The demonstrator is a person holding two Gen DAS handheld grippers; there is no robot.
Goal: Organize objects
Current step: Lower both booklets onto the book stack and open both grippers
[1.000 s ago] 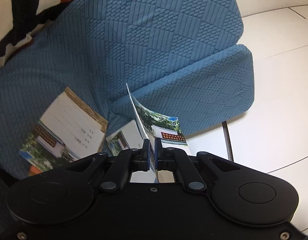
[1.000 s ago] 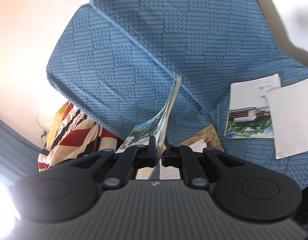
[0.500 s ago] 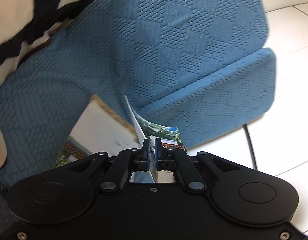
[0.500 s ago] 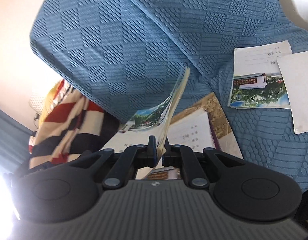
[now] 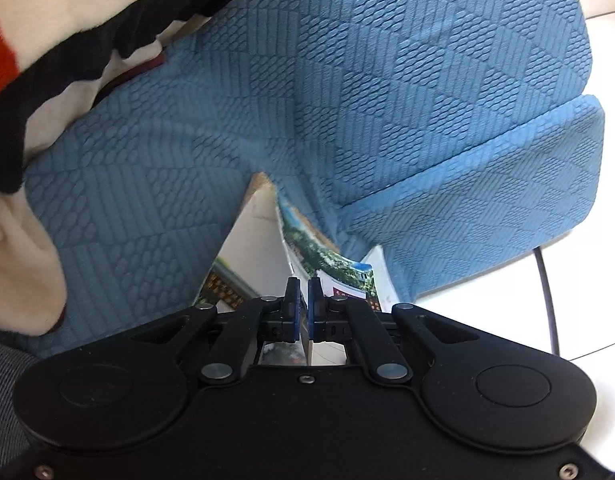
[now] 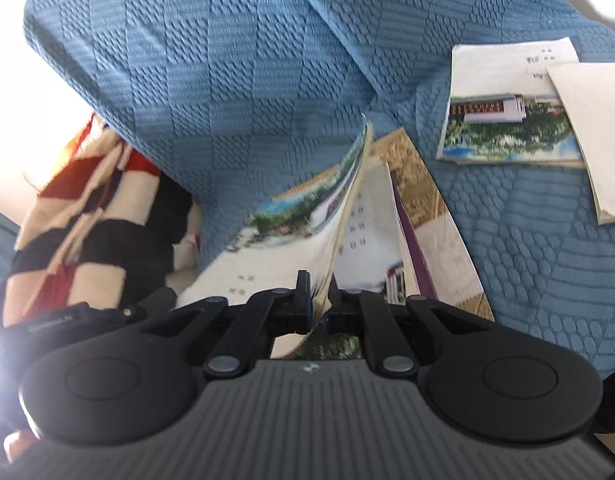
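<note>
Both tools clamped on the same booklet [image 6: 307, 216]: left tool [image 5: 303, 308] pinches 1 edge, right tool [image 6: 317, 296] pinches the opposite edge, page stack between the pads. We hold it on edge just above a second booklet [image 6: 431, 224] that lies flat on the blue sofa seat [image 6: 527, 264], near the corner where seat meets backrest. In the left view the lower booklet [image 5: 247, 236] shows beside and under the held one.

Status, as we judge it: stacking is mid-way. 1 booklet is in hand and not yet laid down, so no stack is finished. Still loose toward the right of the seat: a third booklet [image 6: 507, 120] and a plain white sheet [image 6: 595, 136] that overlaps its corner. Striped blanket [image 6: 87, 208] sits at the left end, untouched.
</note>
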